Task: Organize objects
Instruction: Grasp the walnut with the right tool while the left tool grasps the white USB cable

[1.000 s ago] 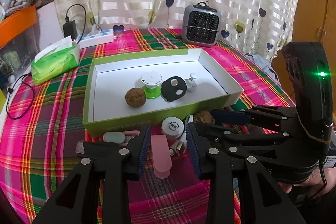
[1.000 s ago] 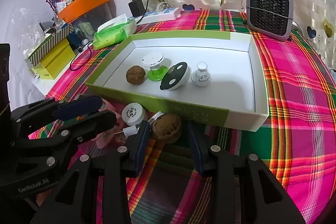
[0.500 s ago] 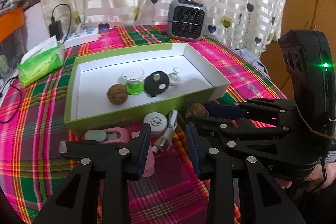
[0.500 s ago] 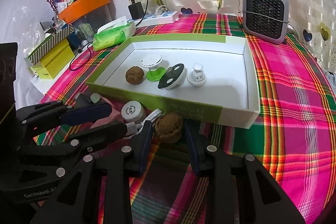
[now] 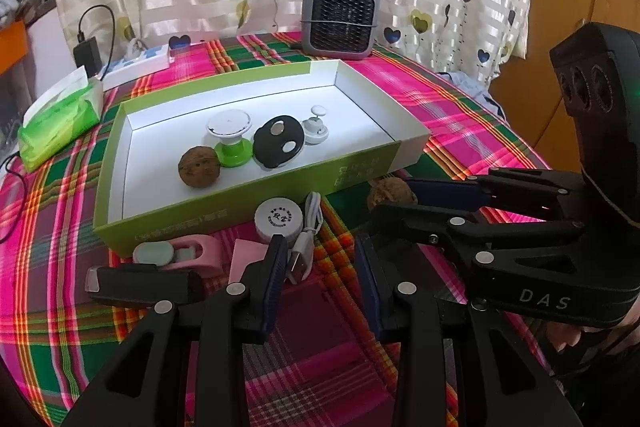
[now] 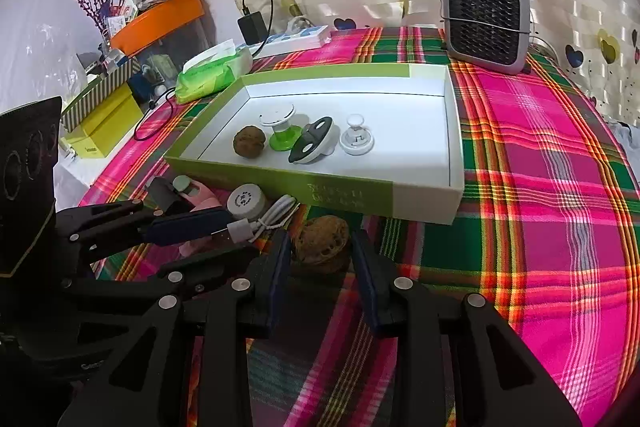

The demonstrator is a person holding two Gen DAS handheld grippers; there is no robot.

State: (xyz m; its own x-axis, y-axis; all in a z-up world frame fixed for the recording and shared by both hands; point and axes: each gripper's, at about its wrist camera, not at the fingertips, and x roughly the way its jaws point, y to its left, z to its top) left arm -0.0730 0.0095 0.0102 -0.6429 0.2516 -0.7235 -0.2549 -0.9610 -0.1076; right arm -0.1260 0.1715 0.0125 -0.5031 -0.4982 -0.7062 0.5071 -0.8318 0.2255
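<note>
A green-and-white box [image 5: 360,169] [image 6: 454,143] on the plaid cloth holds a walnut [image 5: 199,167], a green-and-white knob [image 5: 231,137], a black oval piece [image 5: 277,142] and a small white knob [image 5: 316,126]. In front of the box lie a second walnut [image 6: 322,245] [image 5: 390,193], a white round cap [image 5: 279,219], a white USB cable [image 5: 305,241] and pink pieces [image 5: 188,253]. My right gripper [image 6: 320,259] is open with its fingers on both sides of the loose walnut. My left gripper [image 5: 320,263] is open and empty, just behind the cable's plug.
A grey fan heater [image 5: 340,21] stands at the back of the table. A green tissue pack [image 5: 56,123], a power strip [image 5: 138,65] and a black charger [image 5: 88,53] lie at the back left. Yellow and striped boxes [image 6: 102,115] sit beyond the table's left edge.
My left gripper has shifted right, from over the pink pieces to the cable's plug. My right gripper has moved forward so its fingers now flank the loose walnut.
</note>
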